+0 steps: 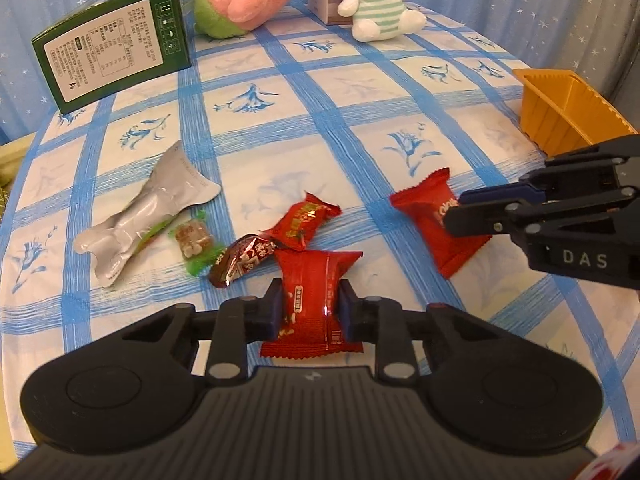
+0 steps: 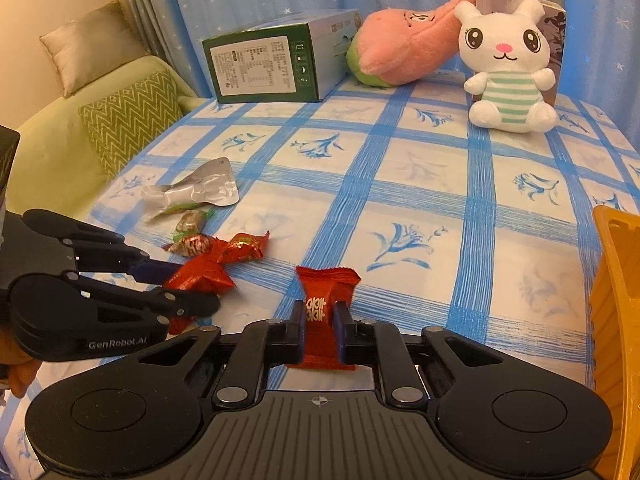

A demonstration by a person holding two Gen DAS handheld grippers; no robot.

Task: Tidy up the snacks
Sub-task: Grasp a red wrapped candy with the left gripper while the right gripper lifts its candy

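Here, both grippers grasp red packets off the tabletop (image 1: 360, 92): left gripper (image 1: 310, 306) on one packet (image 1: 310, 304), right gripper (image 2: 319, 330) on another (image 2: 324, 312). Likely next: carry both to the orange tray (image 1: 568, 108).

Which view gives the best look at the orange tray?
The left wrist view: the orange tray shows there with its ribbed walls and open inside, standing on the tablecloth behind the right gripper. The right wrist view catches only one side of it, cut off by the frame's right edge.
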